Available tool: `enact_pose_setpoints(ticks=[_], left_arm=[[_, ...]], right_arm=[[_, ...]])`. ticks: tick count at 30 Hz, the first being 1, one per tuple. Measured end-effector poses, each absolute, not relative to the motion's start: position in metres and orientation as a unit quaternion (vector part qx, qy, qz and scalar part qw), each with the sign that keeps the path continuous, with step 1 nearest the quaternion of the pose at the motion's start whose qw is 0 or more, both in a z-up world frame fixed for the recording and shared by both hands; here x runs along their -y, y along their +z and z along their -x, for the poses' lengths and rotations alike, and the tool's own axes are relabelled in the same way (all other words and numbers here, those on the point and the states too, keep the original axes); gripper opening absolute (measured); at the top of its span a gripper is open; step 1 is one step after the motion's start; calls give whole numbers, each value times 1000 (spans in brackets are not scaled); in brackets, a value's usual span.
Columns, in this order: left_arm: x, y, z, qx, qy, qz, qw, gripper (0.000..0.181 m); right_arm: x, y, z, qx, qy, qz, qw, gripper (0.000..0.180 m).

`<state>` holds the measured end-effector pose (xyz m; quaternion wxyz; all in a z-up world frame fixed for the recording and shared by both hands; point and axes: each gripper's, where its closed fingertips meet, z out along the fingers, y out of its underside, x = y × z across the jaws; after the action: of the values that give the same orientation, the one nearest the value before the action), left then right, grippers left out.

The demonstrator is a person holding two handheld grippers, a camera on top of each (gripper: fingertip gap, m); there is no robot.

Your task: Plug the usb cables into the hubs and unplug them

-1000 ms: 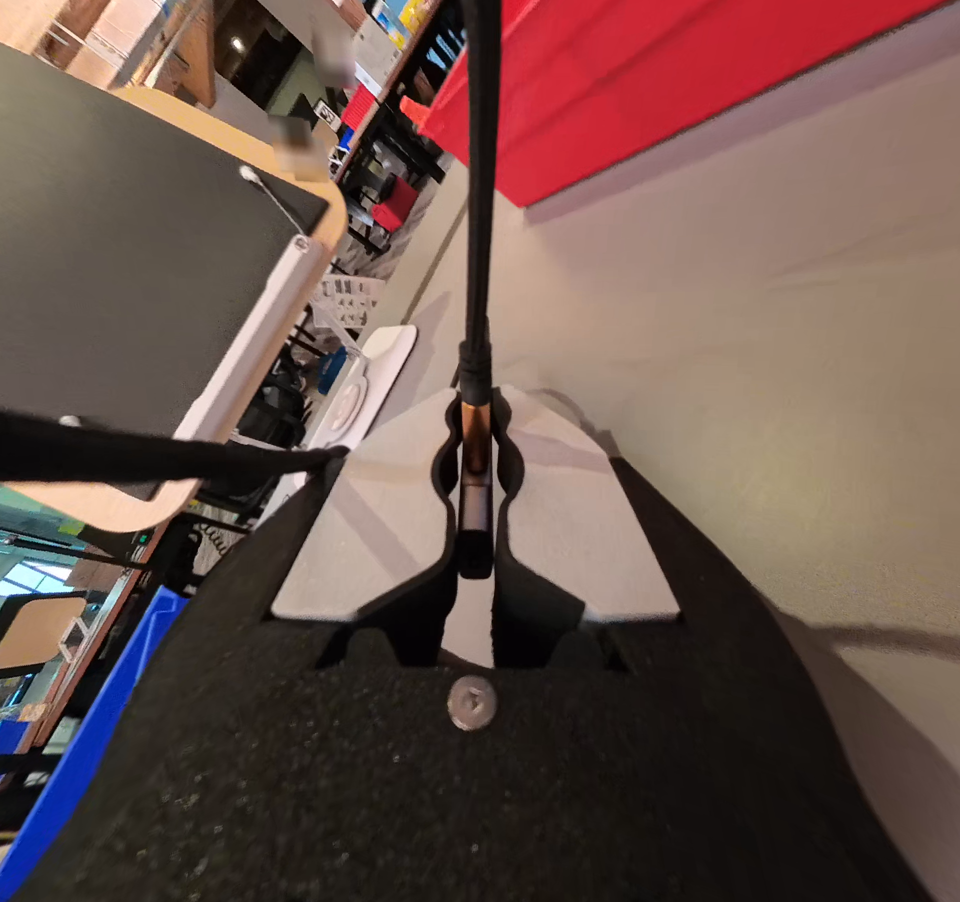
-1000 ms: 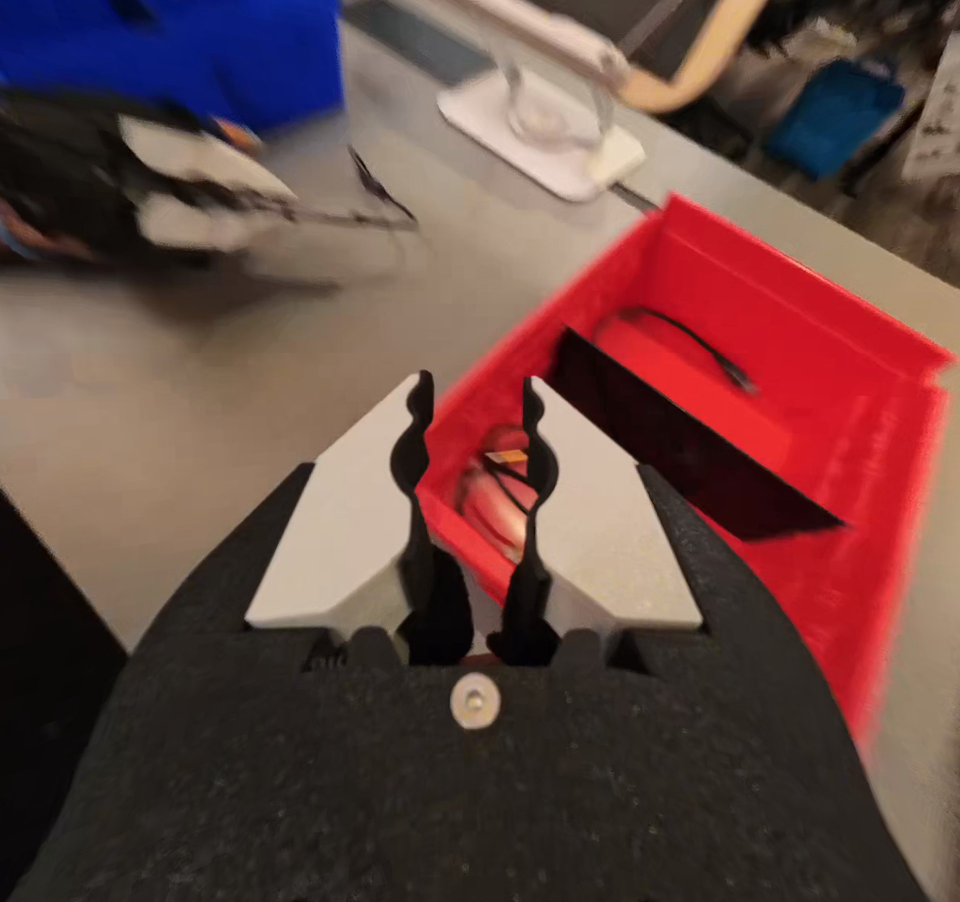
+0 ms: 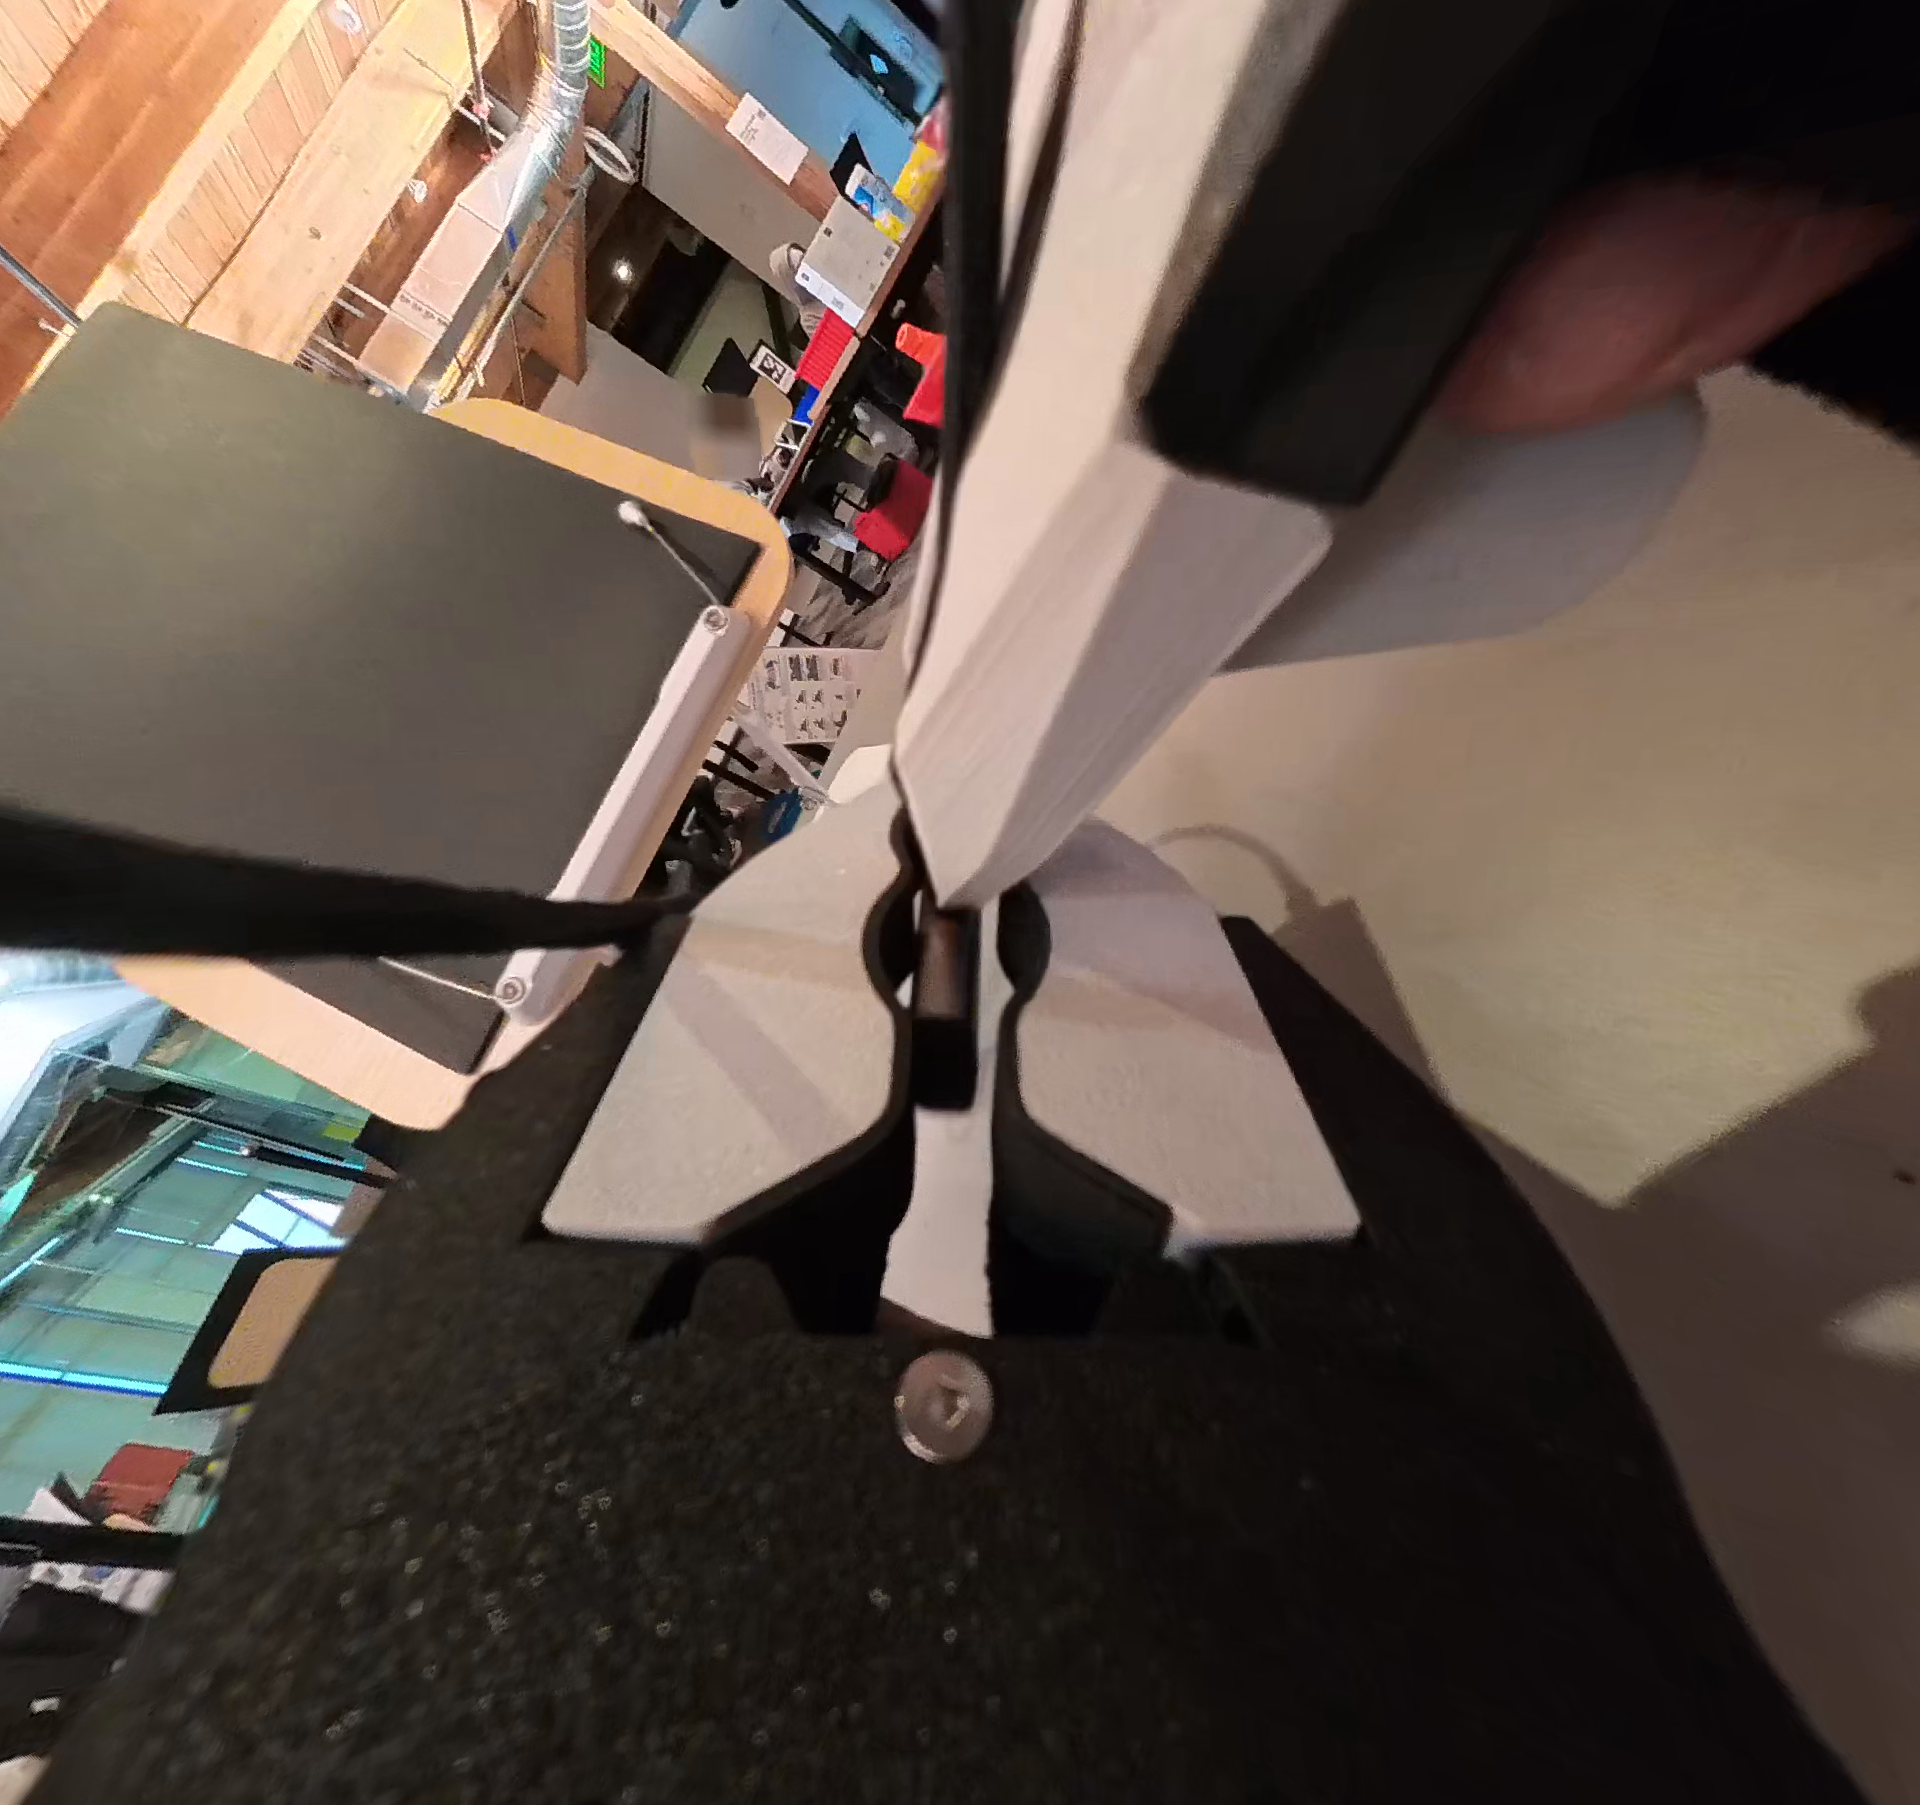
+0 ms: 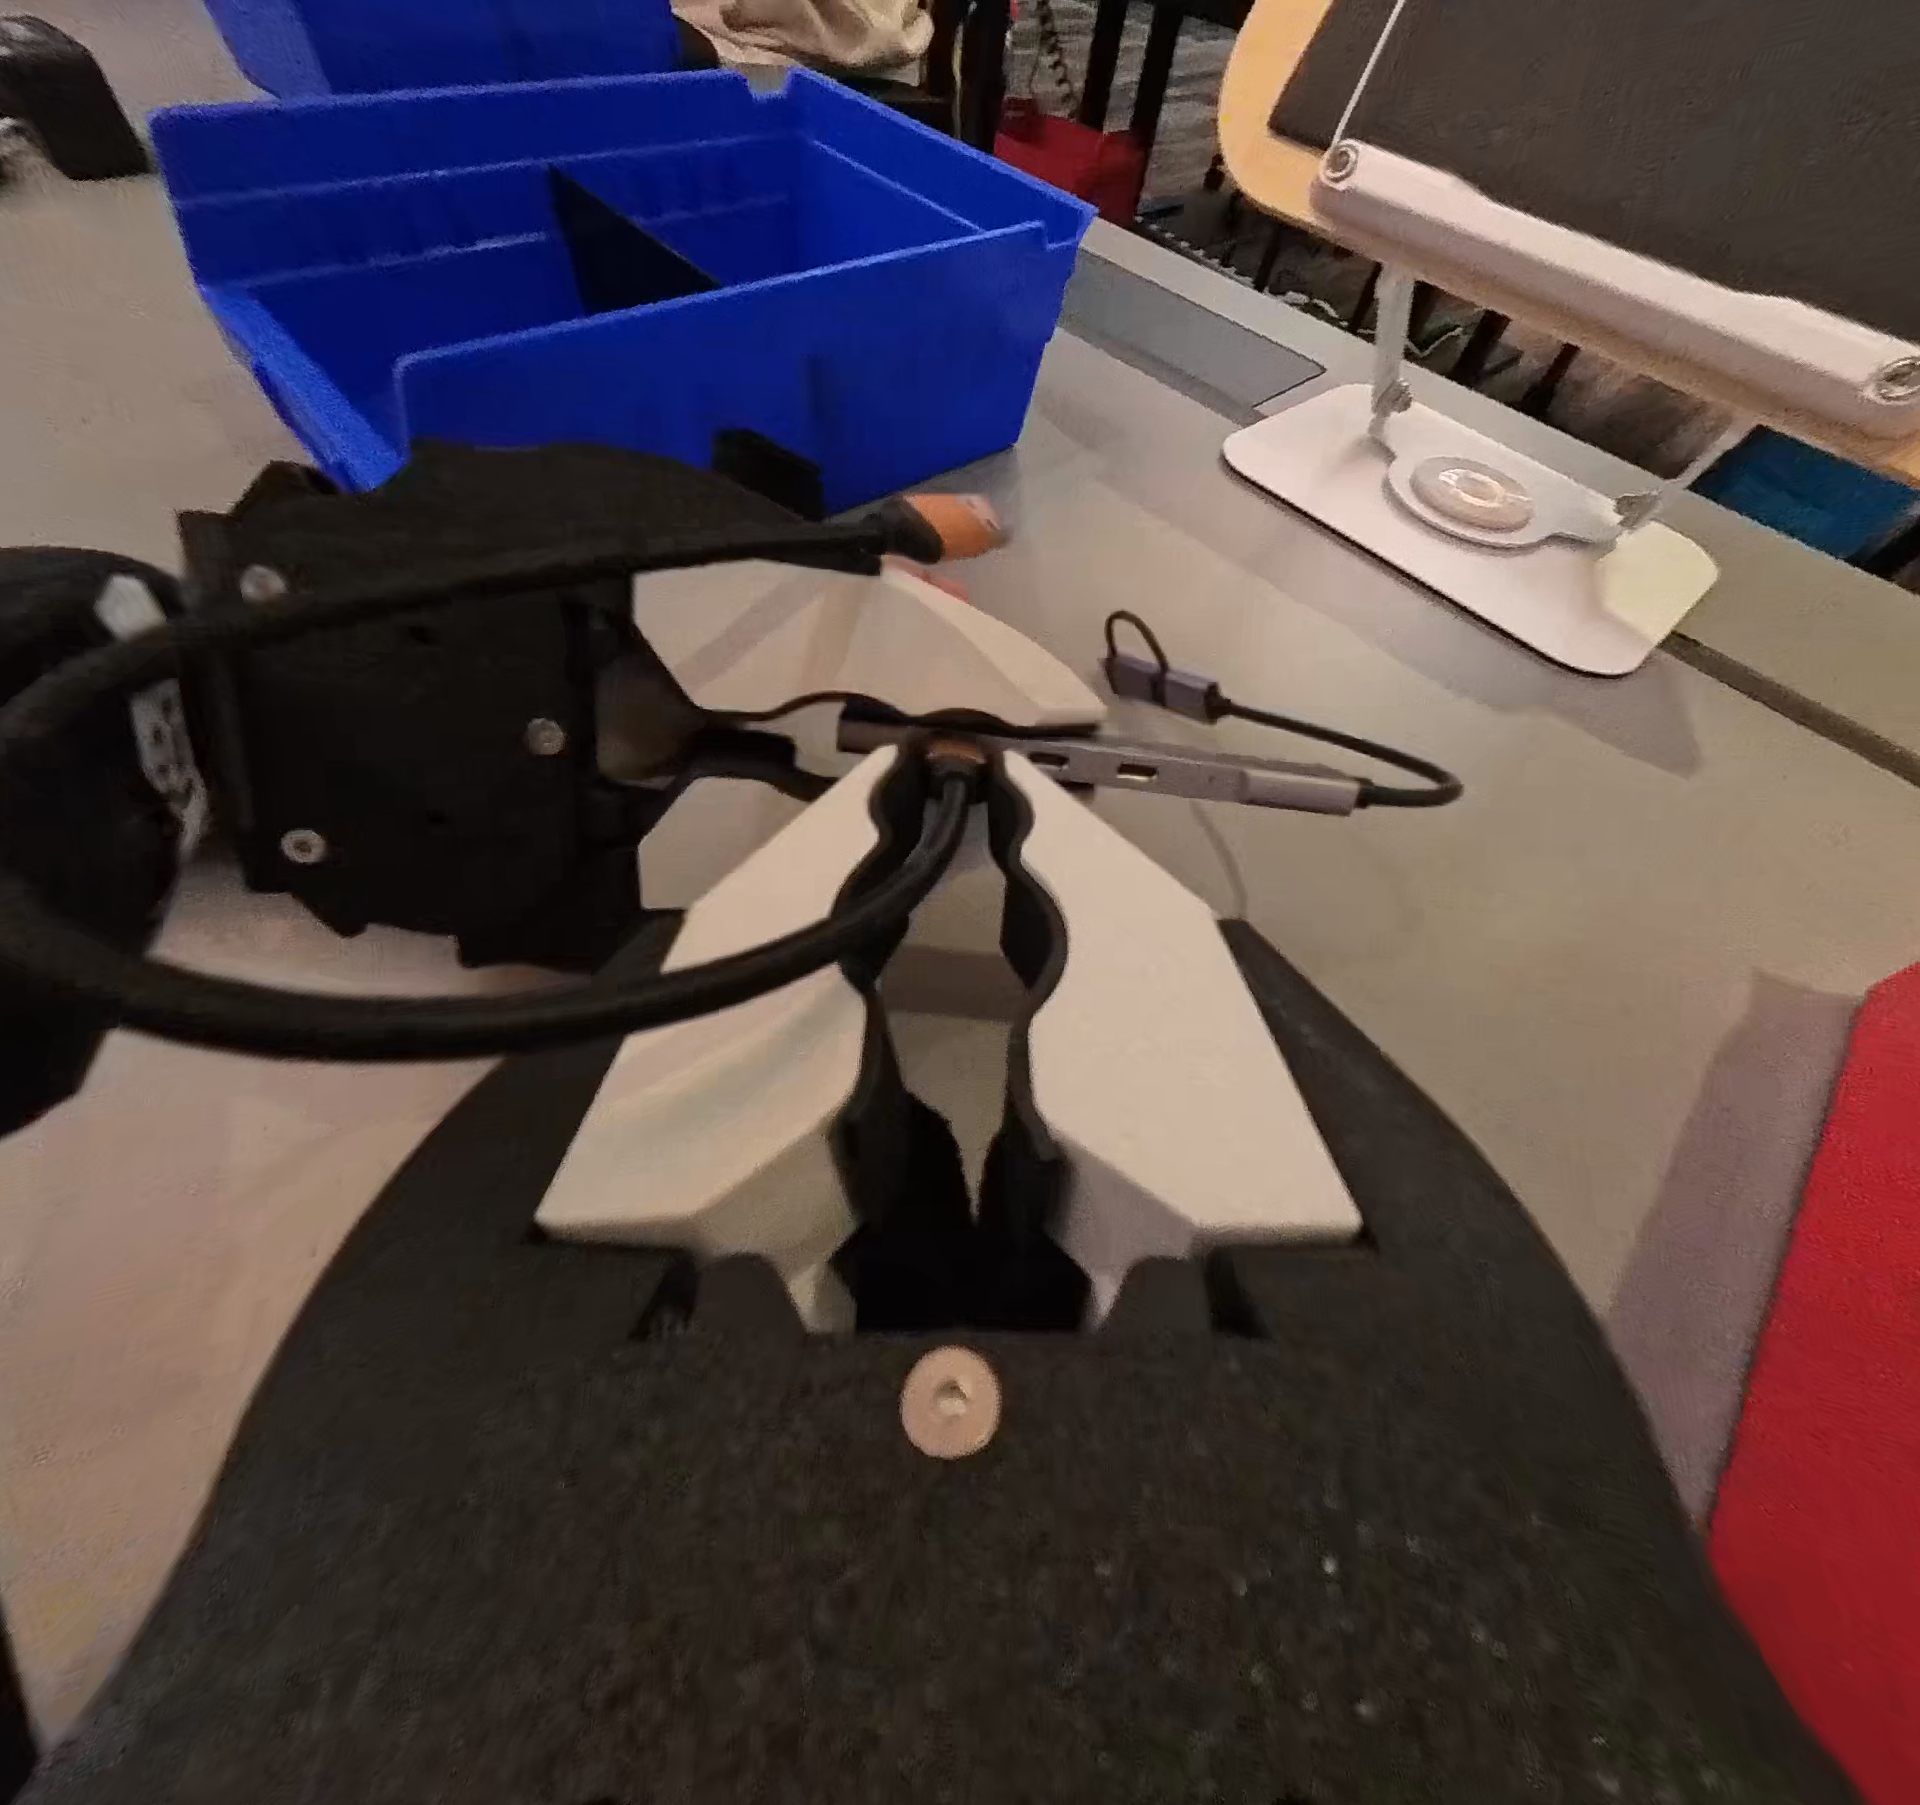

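My left gripper point(image 3: 940, 924) is shut on the end of a thin grey USB hub point(image 3: 940, 1017), seen edge-on between its fingers. In the right wrist view the hub point(image 4: 1174, 773) lies low over the grey table point(image 4: 1351, 976), with the left gripper point(image 4: 873, 732) holding its left end. My right gripper point(image 4: 948, 779) is shut on the copper plug point(image 4: 948, 756) of a black braided cable point(image 4: 520, 1017), right at the hub's side. The cable's other end, an orange plug point(image 4: 951, 529), sticks out above the left gripper. One right finger point(image 3: 1060, 633) fills the upper left wrist view.
Open blue bins point(image 4: 623, 301) stand behind the left gripper. A red bin point(image 4: 1818, 1288) is at the right edge. A white stand base point(image 4: 1455, 508) carrying a dark board point(image 4: 1610, 41) sits at the back right. The hub's short lead ends in a small adapter point(image 4: 1164, 680). Less than 4 cm separates the two grippers' tips.
My right gripper has moved from over the red bin to the hub and closed on the cable's plug. My left gripper still holds the hub, tilted differently, with the red bin gone from its view.
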<state>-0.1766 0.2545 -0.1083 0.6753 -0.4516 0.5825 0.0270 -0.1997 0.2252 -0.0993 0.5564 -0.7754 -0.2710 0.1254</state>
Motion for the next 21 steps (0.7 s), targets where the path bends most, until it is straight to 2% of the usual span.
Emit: enact_pose_setpoints(ticks=[21], left_arm=[[-239,-110,173,-603,-20,422,677,11]], right_arm=[[-211,-98,188,279,156,774,547,10]])
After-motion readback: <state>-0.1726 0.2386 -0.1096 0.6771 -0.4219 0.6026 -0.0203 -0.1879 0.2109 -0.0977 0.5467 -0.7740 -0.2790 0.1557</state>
